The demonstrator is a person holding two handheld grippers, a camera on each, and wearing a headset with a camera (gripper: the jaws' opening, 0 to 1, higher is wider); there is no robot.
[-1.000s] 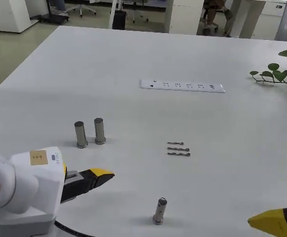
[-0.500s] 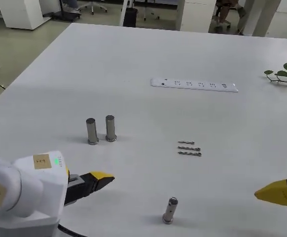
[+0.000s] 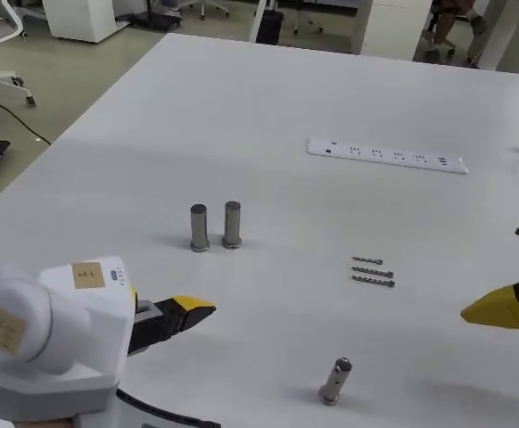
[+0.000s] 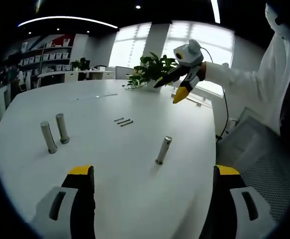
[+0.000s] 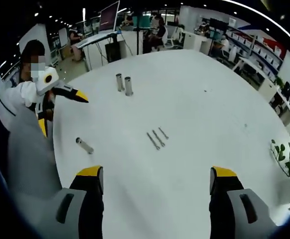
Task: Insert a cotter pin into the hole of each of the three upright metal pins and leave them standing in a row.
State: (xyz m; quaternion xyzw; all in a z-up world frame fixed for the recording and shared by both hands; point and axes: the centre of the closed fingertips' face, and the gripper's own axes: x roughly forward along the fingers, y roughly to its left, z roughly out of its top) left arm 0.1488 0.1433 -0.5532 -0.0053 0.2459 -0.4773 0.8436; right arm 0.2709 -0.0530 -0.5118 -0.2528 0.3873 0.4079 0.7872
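The left gripper [image 4: 153,172] and right gripper [image 5: 156,172] hover wide open, empty. Three cotter pins [image 3: 372,272] lie apart from the metal pins [image 3: 232,223].

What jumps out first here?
Two pins stand side by side at centre, with a third pin alone, nearer the camera. Three cotter pins lie in a row right of them, and the left gripper and right gripper both hover open.

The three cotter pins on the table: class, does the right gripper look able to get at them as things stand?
Probably yes. The cotter pins lie in the open on the table, straight ahead of the right gripper, whose jaws stand wide apart, with nothing between.
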